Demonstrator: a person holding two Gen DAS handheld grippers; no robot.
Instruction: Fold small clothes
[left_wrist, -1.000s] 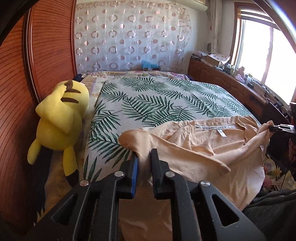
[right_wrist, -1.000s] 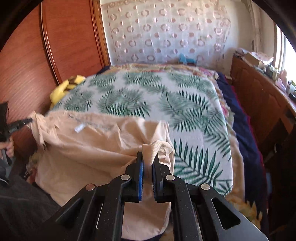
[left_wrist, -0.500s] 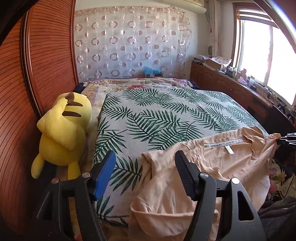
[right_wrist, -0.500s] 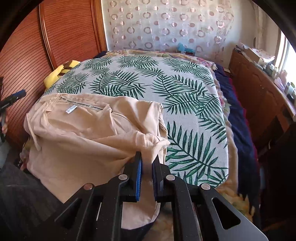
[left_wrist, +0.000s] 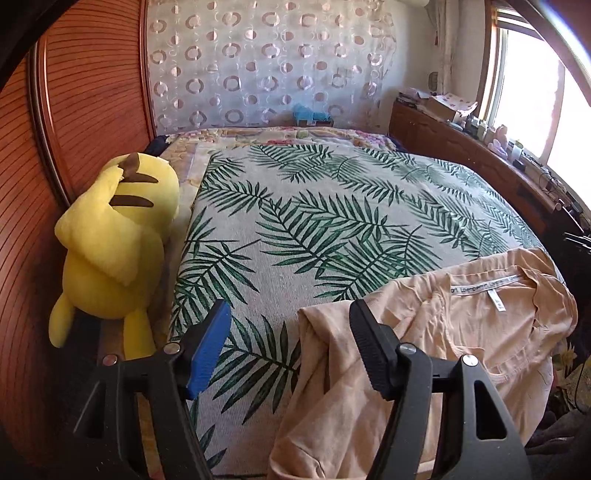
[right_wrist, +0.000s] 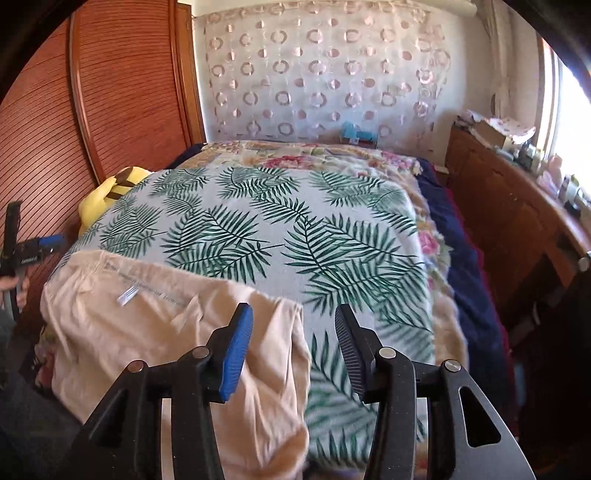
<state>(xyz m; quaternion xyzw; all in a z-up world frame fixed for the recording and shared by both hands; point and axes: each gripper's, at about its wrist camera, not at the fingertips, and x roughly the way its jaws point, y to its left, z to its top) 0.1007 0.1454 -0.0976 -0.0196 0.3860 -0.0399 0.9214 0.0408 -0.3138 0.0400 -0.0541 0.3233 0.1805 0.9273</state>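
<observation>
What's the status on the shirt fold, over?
Left gripper open, nothing gripped. Right gripper jaws just opened, off the cloth. Peach shirt lies rumpled at the near edge of the palm-leaf bedspread, unfolded. Nothing in the way.

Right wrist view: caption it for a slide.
Open right gripper above the peach shirt lying on the palm-leaf bedspread.

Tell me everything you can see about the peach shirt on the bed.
The peach shirt is thin, soft, wrinkled fabric, lying at the near edge of the palm-leaf bedspread, its lower part hanging over the edge. The neckline faces up, showing a printed neck tape and a small white tag. One sleeve or side is folded inward, leaving a bunched ridge. Neither gripper holds it: the left gripper and the right gripper both stand open above its corners, jaws having just opened.
</observation>
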